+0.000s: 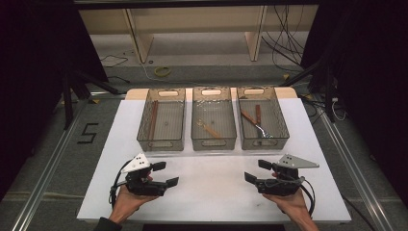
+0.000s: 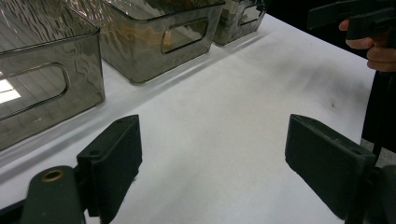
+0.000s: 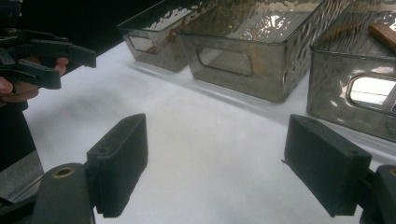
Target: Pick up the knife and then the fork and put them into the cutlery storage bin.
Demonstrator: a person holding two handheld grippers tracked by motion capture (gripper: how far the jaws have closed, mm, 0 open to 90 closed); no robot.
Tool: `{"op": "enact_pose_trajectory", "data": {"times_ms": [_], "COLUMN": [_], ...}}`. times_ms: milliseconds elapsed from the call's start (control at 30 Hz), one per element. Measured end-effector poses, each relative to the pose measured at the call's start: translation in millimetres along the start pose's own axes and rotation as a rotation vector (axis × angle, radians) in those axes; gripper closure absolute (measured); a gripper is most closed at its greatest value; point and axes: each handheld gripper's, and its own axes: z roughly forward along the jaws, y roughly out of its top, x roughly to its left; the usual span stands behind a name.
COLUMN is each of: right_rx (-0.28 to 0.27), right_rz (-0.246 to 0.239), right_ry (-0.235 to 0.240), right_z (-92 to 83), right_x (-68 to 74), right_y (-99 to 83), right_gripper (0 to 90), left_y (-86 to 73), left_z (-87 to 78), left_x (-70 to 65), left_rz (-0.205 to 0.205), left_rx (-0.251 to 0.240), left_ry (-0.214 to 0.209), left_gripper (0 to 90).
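White tabletop [image 1: 216, 187], three smoked-plastic bins [image 1: 213, 124] behind — left gripper [image 1: 162, 174] and right gripper [image 1: 256, 171] both agape, empty; approach bin contents from above, clearing rims.

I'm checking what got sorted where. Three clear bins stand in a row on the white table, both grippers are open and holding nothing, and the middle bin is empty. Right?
Not quite: the middle bin is not empty. The high view shows a brownish utensil lying in it. The rest holds: three bins, left gripper and right gripper open, holding nothing.
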Motion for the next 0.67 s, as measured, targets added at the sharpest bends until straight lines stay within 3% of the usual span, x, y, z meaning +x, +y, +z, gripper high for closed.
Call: {"op": "enact_pose_trajectory", "data": {"times_ms": [667], "right_rx": [-0.003], "right_rz": [-0.006], "right_ry": [-0.004], "right_z": [-0.1], "right_x": [-0.7], "right_y": [-0.6], "right_gripper": [22.5], "left_y": [-0.4], "left_z": [1.3], "left_x": [0.6], "left_rz": [-0.003], "left_rx": [0.007], "left_ry": [0.000], "left_gripper": [18.1]}}
